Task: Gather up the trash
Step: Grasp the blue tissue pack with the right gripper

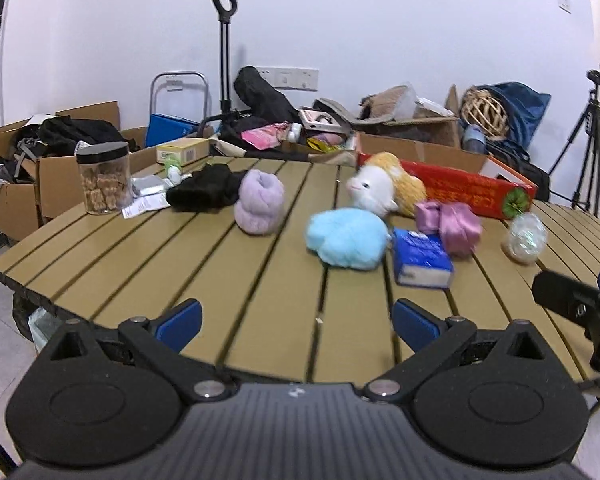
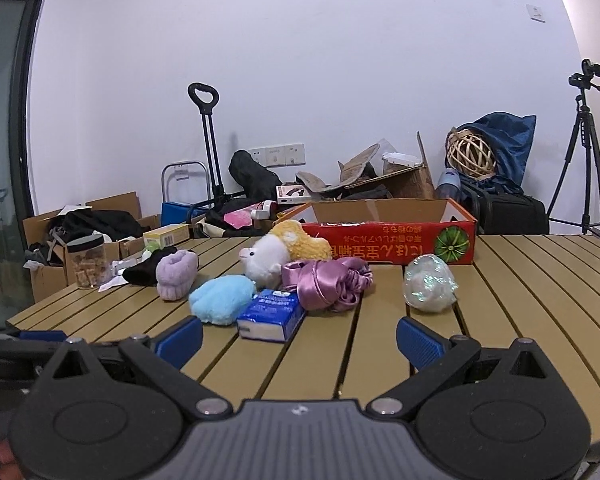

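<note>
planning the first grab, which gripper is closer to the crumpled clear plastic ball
Right. The plastic ball lies just ahead of the right gripper; from the left gripper it sits far off to the right.

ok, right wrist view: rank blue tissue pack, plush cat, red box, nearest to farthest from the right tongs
1. blue tissue pack, just ahead, left of centre.
2. plush cat, behind the pack, mid-table.
3. red box, far table edge, centre-right.
</note>
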